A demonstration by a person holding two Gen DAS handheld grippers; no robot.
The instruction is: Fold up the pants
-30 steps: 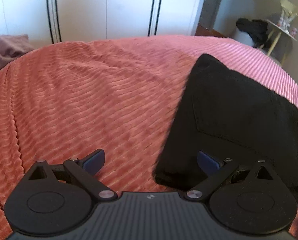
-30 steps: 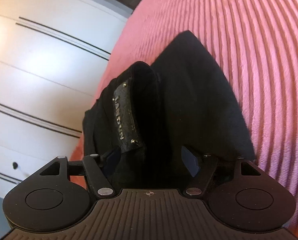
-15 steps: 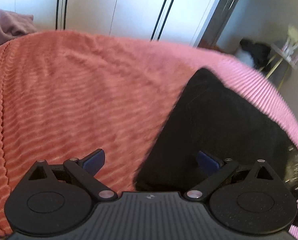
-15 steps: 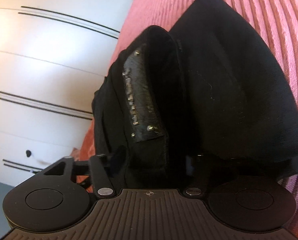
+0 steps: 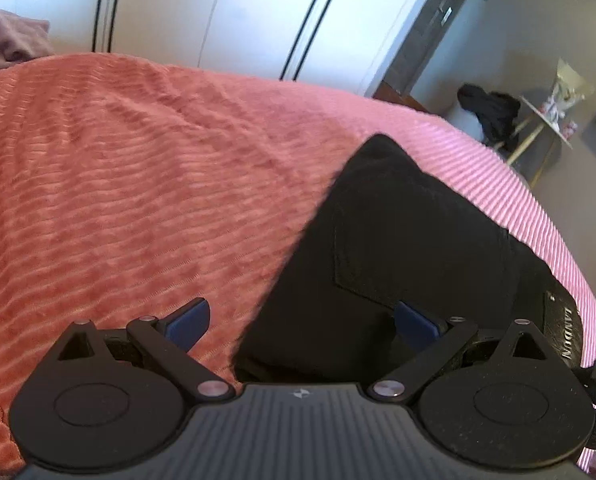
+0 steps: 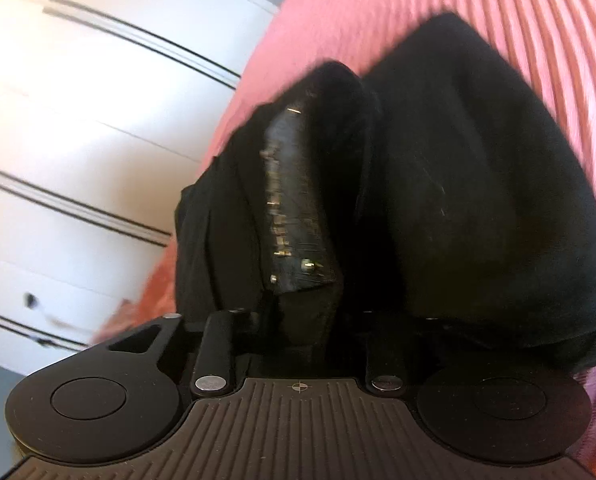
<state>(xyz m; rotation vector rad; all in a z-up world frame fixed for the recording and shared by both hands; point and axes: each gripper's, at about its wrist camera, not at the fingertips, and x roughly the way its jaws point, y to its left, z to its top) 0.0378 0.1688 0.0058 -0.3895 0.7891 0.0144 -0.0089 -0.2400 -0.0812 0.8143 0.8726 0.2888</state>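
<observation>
Folded black pants [image 5: 398, 248] lie on a pink ribbed bedspread [image 5: 137, 180]. My left gripper [image 5: 302, 320] is open just above their near corner. Its left pad [image 5: 187, 320] hangs over the bedspread and its right pad [image 5: 416, 322] over the black cloth. In the right wrist view the pants [image 6: 458, 200] are bunched and raised, their leather label [image 6: 293, 208] standing on edge. My right gripper [image 6: 310, 320] is closing on the waistband beneath that label. The cloth is pinched between its fingers, and black fabric hides its pads.
White wardrobe doors [image 5: 217, 12] with dark vertical lines stand behind the bed. A purple cloth [image 5: 1, 40] lies at the far left. Beyond the bed's right edge stand a small side table [image 5: 554, 120] and a heap of dark clothing [image 5: 490, 112].
The right gripper's fingers have drawn together around the waistband, and the pants have bunched up and risen toward its camera. The left gripper has rolled a little and stays open.
</observation>
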